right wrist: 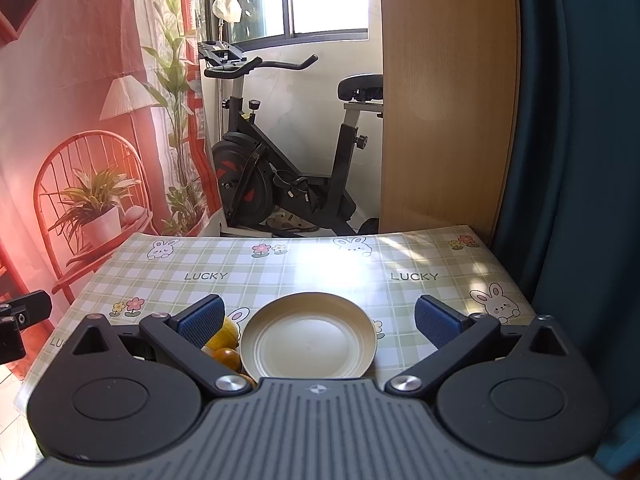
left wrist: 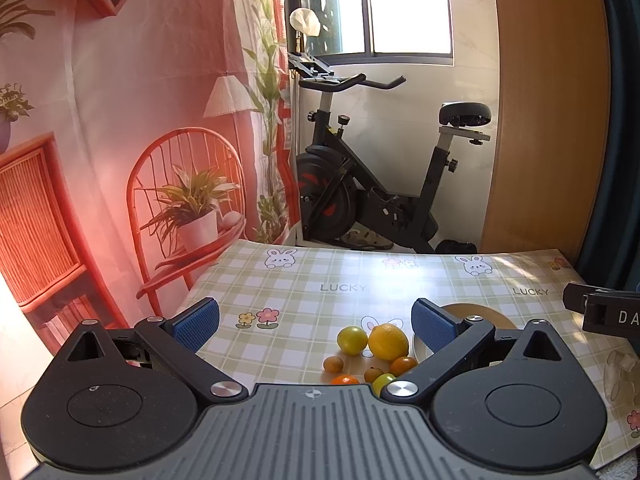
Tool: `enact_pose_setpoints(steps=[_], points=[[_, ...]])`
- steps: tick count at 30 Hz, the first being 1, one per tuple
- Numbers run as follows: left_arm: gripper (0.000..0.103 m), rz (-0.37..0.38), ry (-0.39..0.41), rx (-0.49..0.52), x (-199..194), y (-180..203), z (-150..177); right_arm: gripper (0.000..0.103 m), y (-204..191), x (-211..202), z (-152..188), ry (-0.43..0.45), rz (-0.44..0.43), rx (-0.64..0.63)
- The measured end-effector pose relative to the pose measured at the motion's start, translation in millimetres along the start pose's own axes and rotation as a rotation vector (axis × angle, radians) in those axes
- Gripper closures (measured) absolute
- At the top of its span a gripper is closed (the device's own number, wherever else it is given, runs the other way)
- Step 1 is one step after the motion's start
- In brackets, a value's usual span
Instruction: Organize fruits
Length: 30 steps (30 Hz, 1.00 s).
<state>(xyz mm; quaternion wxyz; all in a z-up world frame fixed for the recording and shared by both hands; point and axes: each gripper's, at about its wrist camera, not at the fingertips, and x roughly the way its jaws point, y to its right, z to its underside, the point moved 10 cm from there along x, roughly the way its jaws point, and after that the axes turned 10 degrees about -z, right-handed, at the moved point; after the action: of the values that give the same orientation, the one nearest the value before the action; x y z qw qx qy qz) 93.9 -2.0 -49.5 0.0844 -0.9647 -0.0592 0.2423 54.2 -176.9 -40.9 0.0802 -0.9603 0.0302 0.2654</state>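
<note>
Both sets of jaws stand wide apart and hold nothing. Left gripper (left wrist: 316, 326): blue ribbed pads (left wrist: 196, 324) spread, fruit cluster visible on the table in the gap between them. Right gripper (right wrist: 318, 320): pads (right wrist: 434, 324) equally spread, plate (right wrist: 256, 344) framed between them.

Fruit count, left wrist view: seven pieces, grouped close together on the checked tablecloth (left wrist: 300, 280).
- 1 large yellow lemon (left wrist: 388, 341), at the back right of the group.
- 1 yellow-green round fruit (left wrist: 352, 341), just left of the lemon, about touching it.
- 1 small orange-brown fruit (left wrist: 333, 364), front left.
- 1 orange mandarin (left wrist: 403, 365), just beside the right finger.
- 1 small orange fruit (left wrist: 374, 373), centre front.
- 1 bright orange fruit (left wrist: 345, 380), partly hidden by the gripper body.
- 1 green-yellow fruit (left wrist: 383, 382), also partly hidden.

Plates: 1, cream, round, with no fruit on it. It sits on the table just right of the fruit group. In the right wrist view only the lemon and an orange one show beside its left rim; the rest are hidden behind the left finger.

Tablecloth print: bunnies, flowers, word "LUCKY" twice per view.

Background: 1 exercise bike (left wrist: 372, 184) beyond the table's far edge, 1 window (left wrist: 404, 8) above it.
</note>
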Motion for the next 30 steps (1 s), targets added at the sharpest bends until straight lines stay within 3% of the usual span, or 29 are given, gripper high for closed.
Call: enact_pose_setpoints(steps=[30], points=[[0.000,0.006,0.001,-0.013,0.8,-6.2,2.5,0.000,0.8,-2.6,-4.7,0.002,0.002,-0.004]])
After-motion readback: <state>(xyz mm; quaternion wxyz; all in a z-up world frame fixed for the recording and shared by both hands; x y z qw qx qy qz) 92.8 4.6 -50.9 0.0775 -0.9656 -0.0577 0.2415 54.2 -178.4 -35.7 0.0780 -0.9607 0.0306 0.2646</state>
